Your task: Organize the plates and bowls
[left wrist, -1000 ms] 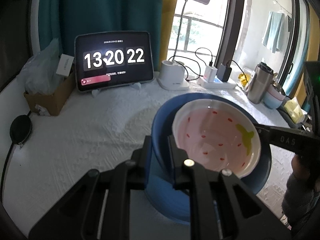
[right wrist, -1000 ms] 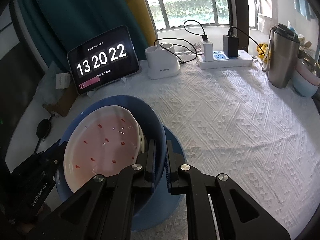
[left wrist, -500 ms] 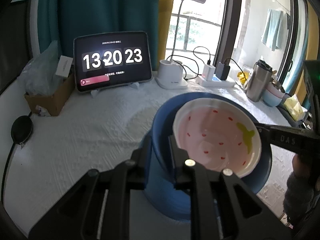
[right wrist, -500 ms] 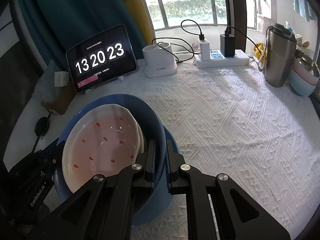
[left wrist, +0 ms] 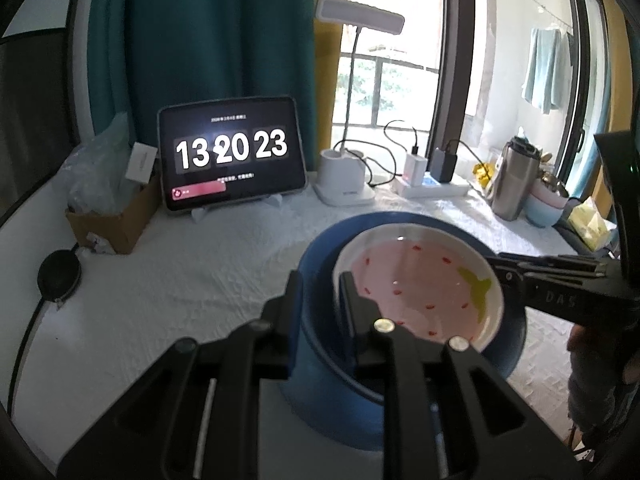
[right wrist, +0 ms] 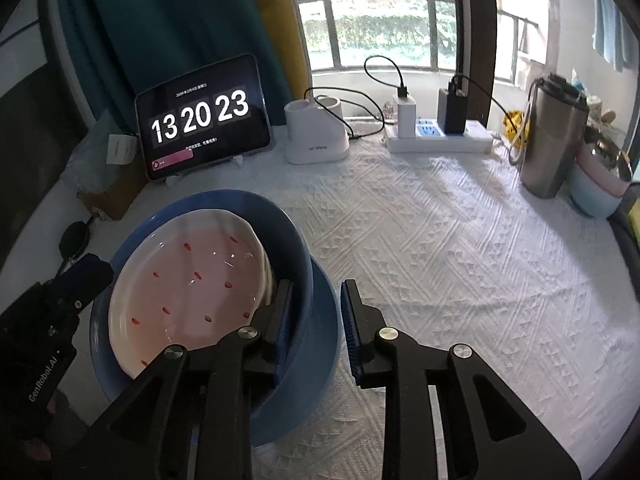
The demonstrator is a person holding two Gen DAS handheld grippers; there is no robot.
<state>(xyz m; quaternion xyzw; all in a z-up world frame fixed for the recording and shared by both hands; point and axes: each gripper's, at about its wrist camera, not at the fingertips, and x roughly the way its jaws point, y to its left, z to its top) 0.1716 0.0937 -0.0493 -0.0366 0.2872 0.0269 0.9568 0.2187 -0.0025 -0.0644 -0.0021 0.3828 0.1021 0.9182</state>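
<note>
On the left, the left claw straddles the near rim of the blue bowl, its jaws easing apart. The pink plate lies nested inside that bowl, which rests in a second blue bowl on the bench. The right claw is spreading off the rim (release seems the step in hand). Next, both need to back clear.
</note>
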